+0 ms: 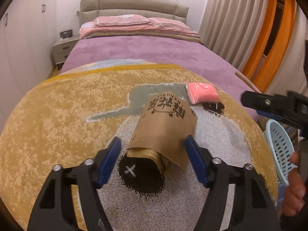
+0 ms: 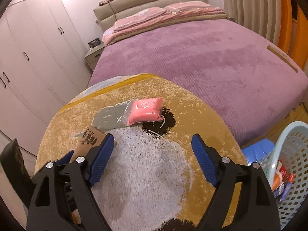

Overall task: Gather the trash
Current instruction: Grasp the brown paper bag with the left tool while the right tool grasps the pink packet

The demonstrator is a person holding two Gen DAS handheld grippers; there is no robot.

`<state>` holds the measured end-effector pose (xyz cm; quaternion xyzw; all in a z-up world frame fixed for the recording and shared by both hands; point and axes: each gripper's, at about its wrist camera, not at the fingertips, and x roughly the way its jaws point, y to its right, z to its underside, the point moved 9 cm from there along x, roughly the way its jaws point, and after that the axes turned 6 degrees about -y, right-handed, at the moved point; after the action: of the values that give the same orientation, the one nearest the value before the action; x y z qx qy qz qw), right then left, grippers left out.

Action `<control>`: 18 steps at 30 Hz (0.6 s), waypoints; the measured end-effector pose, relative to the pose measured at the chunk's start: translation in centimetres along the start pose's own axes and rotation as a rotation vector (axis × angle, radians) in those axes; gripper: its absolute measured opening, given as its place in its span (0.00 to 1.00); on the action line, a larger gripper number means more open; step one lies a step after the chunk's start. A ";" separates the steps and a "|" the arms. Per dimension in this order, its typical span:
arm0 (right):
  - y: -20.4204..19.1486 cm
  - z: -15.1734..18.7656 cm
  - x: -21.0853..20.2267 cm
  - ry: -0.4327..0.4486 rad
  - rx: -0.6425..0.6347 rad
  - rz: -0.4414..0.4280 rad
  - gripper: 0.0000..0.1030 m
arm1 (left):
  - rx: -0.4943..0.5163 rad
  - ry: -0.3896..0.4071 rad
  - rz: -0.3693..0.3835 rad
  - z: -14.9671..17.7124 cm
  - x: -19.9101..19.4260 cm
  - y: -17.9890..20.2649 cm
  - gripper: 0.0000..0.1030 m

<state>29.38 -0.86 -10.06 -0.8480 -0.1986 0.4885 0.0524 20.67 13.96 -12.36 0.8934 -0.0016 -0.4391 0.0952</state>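
A brown paper bag [image 1: 165, 127] with black print lies on a round yellow rug [image 1: 57, 115] spread over the foot of the bed. My left gripper [image 1: 152, 144] straddles the bag's near end. The right pad touches the bag's edge, the left pad stands a little off it, so the gripper is open. A pink plastic packet [image 2: 145, 111] lies further up the rug. My right gripper [image 2: 152, 144] hangs open over the rug's white patch, short of the packet, with nothing between its fingers. The bag [image 2: 90, 136] shows behind its left finger.
A pale blue perforated basket [image 2: 294, 154] with several pieces of trash in it stands at the right beside the bed, with a hand [image 1: 294, 182] next to it. The purple bedcover [image 2: 202, 61] stretches beyond the rug. White wardrobes [image 2: 38, 48] line the left; curtains [image 1: 231, 19] hang at the right.
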 end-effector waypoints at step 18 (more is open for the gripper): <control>-1.9 -2.4 6.5 -0.001 -0.048 0.106 0.76 | -0.088 0.069 0.018 -0.1 -0.4 -1.5 0.41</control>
<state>33.72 3.67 -13.54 -0.8580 -0.1653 0.4862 0.0059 20.39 15.48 -12.19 0.9029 0.0131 -0.4068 0.1385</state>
